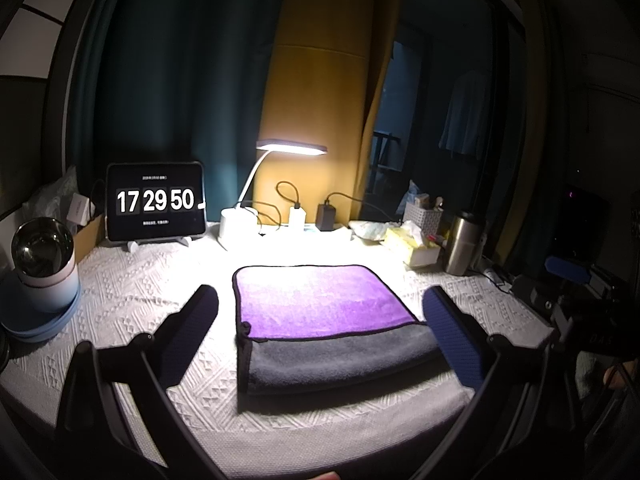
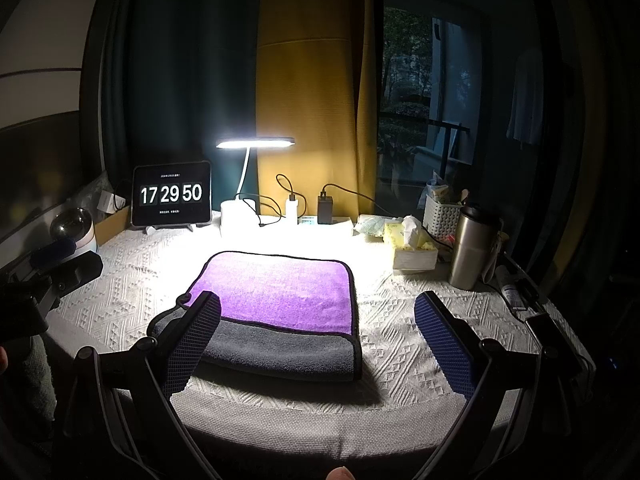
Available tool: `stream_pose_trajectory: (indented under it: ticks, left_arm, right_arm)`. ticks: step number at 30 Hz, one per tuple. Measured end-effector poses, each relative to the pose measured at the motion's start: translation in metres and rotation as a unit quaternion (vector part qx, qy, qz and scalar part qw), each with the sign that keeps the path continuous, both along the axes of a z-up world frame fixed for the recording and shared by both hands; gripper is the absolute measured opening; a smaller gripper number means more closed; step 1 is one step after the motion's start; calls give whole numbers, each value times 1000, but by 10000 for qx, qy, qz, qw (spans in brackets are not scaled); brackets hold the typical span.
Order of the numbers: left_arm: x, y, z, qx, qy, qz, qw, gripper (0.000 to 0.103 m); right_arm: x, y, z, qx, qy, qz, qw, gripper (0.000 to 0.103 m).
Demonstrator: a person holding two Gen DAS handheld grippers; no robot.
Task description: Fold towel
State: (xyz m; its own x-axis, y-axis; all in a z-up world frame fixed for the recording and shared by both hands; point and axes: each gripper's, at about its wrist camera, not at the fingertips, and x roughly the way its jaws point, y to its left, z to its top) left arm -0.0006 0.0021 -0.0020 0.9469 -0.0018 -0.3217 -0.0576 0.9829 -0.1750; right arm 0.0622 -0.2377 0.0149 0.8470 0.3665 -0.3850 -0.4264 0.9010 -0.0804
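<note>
A towel [image 1: 320, 300], purple on top and grey underneath, lies on the white patterned table cover. Its near edge is folded over, showing a grey band [image 1: 344, 356]. It also shows in the right wrist view [image 2: 280, 292]. My left gripper [image 1: 324, 332] is open and empty, its fingers on either side of the towel's near part, held above it. My right gripper [image 2: 320, 340] is open and empty, its left finger [image 2: 192, 340] over the towel's near left corner and its right finger [image 2: 444, 344] over bare cover.
A tablet clock [image 1: 156, 200] and a lit desk lamp [image 1: 292, 148] stand at the back. A white mug [image 1: 44, 268] sits at far left. A steel tumbler [image 2: 472, 252], tissue box [image 2: 412, 248] and basket [image 2: 442, 216] stand at right, with chargers and cables behind.
</note>
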Motion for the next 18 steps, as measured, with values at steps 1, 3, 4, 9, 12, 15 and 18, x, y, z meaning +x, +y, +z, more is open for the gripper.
stream_pose_trajectory:
  ticks: [1, 3, 4, 9, 12, 15, 18]
  left_arm:
    - [0, 0, 0, -1, -3, 2, 10000, 102]
    - [0, -1, -1, 0, -6, -2, 10000, 102]
    - [-1, -2, -2, 2, -5, -5, 10000, 102]
    - [-1, -3, -3, 2, -4, -7, 10000, 102]
    - [-2, -3, -3, 0, 2, -7, 10000, 102]
    - [-1, -3, -3, -1, 4, -9, 10000, 102]
    - [-1, -4, -4, -15, 20, -5, 10000, 102]
  right_arm:
    - [0, 0, 0, -3, 0, -3, 10000, 100]
    - [0, 0, 0, 0, 0, -3, 10000, 100]
    - [0, 1, 1, -5, 3, -3, 10000, 100]
    - [0, 0, 0, -6, -3, -7, 10000, 100]
    - [0, 0, -1, -6, 0, -6, 10000, 100]
    - [0, -1, 0, -5, 3, -4, 10000, 100]
    - [1, 0, -5, -7, 32, 3, 10000, 100]
